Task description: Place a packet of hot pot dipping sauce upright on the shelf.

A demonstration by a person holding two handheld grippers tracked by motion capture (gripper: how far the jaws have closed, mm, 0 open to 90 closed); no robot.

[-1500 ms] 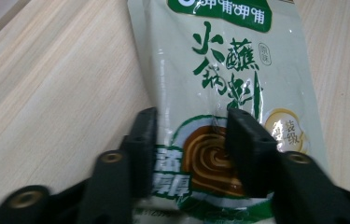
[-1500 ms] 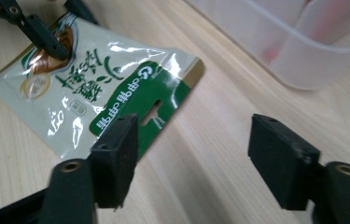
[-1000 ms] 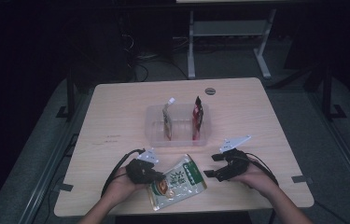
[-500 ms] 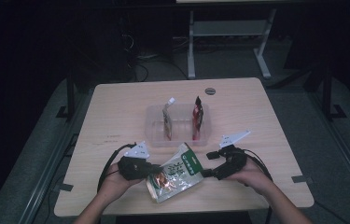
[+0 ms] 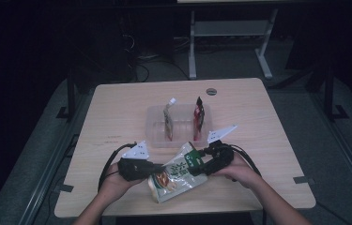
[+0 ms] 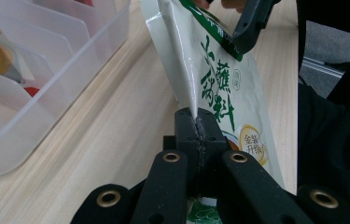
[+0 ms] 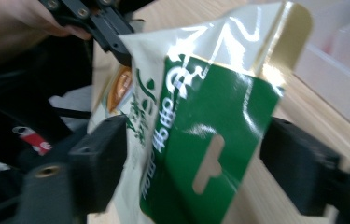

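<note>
cream pouch [image 5: 179,174] – green band, green lettering – on pale wood table [image 5: 117,108].

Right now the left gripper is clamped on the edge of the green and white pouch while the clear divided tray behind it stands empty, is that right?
Not quite: the tray is not empty. The high view shows two packets standing in it. The left gripper is indeed clamped on the pouch.

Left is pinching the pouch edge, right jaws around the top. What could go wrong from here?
1. The left gripper holds the pouch by a thin side edge alone; it could slip or the pouch could swing.
2. The right gripper jaws have just been closing but stand apart from the green header; a skewed close might crease it or miss.
3. The tray sits close behind; a swing could knock it.
</note>
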